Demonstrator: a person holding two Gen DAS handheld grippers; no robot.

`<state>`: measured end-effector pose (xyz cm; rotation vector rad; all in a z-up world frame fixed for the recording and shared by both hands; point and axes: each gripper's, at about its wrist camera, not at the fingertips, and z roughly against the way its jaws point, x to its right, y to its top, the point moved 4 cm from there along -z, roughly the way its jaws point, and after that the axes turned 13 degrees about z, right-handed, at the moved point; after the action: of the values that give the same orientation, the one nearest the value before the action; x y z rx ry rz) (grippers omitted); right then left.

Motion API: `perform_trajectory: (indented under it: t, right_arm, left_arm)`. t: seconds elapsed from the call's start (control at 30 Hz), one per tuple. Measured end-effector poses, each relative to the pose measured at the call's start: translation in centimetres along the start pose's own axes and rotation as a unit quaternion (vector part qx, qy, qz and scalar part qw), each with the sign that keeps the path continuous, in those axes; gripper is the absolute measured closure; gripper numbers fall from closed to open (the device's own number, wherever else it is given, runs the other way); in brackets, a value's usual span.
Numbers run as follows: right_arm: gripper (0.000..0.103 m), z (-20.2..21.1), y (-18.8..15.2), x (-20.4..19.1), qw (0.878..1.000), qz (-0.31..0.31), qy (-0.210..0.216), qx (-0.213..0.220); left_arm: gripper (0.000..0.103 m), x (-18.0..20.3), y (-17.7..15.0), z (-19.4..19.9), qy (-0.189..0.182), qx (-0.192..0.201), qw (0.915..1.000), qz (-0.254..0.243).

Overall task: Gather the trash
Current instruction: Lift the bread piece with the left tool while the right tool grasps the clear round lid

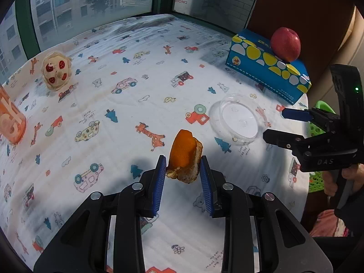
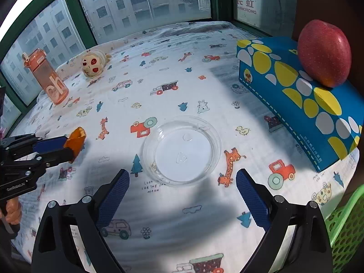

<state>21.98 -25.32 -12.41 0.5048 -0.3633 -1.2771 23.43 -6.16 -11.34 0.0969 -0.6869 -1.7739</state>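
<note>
My left gripper (image 1: 183, 167) is shut on a piece of orange peel (image 1: 185, 157) and holds it just above the patterned tablecloth. It also shows at the left of the right wrist view (image 2: 71, 146), with the peel (image 2: 76, 140) between its fingers. My right gripper (image 2: 183, 179) is open and empty, just in front of a clear plastic dish (image 2: 182, 150). In the left wrist view the right gripper (image 1: 274, 124) sits at the right of the dish (image 1: 238, 119). A green mesh basket (image 2: 348, 225) stands at the table's right edge.
A blue tissue box (image 2: 298, 100) with a red apple (image 2: 324, 53) on top stands at the back right. An orange water bottle (image 2: 49, 77) and a small plush toy (image 2: 93, 66) stand at the back left, by the window. The tablecloth (image 1: 136, 113) covers the table.
</note>
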Motion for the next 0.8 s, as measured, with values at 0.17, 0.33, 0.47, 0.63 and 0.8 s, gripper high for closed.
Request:
perform_trajectory:
  t: [0.17,0.33,0.47,0.63,0.8]
  right_arm:
    - [0.01,-2.3,0.3,-0.3,1.0,0.019,-0.004,-0.022]
    - [0.01,-3.8,0.6,-0.1,0.999,0.022,-0.008,-0.034]
    - [0.01,-4.8,0.7,-0.2,0.999,0.028,-0.011,-0.04]
    - [0.01,-5.3,0.9,-0.4,0.999,0.026,-0.006,-0.039]
    - [0.015,-5.0,0.9,-0.4,0.999,0.019,-0.005,-0.033]
  left_arm:
    - [0.074,-0.8,-0.1,0.0,0.0,-0.001,0.9999,0.011]
    - [0.074,-1.4,-0.3,-0.2,-0.003,-0.003,0.9998,0.019]
    - [0.074,-1.7,-0.4,-0.3,-0.006,-0.005,0.9997,0.025]
    - [0.074,-1.9,-0.6,-0.6,-0.006,-0.008,0.9995,0.029]
    - [0.074,-2.0,-0.7,-0.5,-0.007,-0.011,0.9994,0.034]
